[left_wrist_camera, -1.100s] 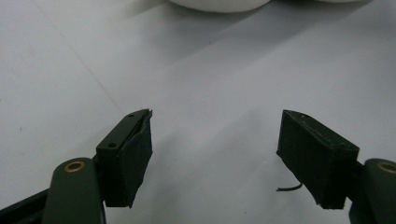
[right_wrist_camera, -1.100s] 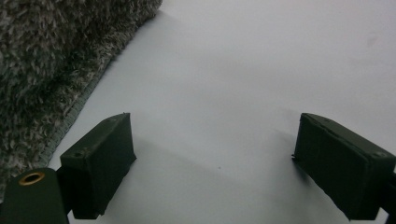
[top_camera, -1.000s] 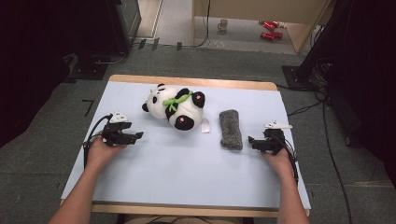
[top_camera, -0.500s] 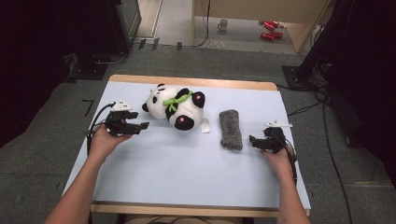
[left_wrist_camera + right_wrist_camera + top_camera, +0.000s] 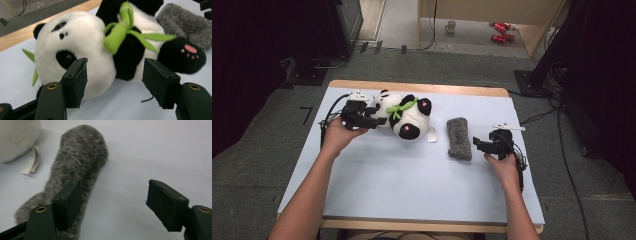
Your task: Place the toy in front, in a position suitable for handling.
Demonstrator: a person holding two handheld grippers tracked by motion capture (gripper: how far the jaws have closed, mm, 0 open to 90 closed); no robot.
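A black-and-white plush panda (image 5: 404, 117) with a green bamboo sprig lies on its back on the pale blue table cover (image 5: 412, 190). To its right lies a grey fuzzy piece of cloth (image 5: 459, 138). My left gripper (image 5: 373, 120) sits at the panda's head. In the left gripper view its jaws (image 5: 114, 63) stand apart in front of the panda (image 5: 82, 45); they have just been closing, and neither pad presses on it. My right gripper (image 5: 477, 146) hovers at the grey cloth's right edge. Its jaws (image 5: 113, 187) have just been closing, with bare cover between them and one pad above the cloth (image 5: 80, 160).
A white sewn-in tag (image 5: 432, 135) sticks out of the panda toward the grey cloth. The table's wooden far edge (image 5: 422, 88) borders grey floor with a mug (image 5: 451, 26) and red cans (image 5: 499, 31). Dark equipment stands at both sides.
The left hand has moved away from the person and to the right, up to the panda's head. The right hand has lifted slightly beside the grey cloth.
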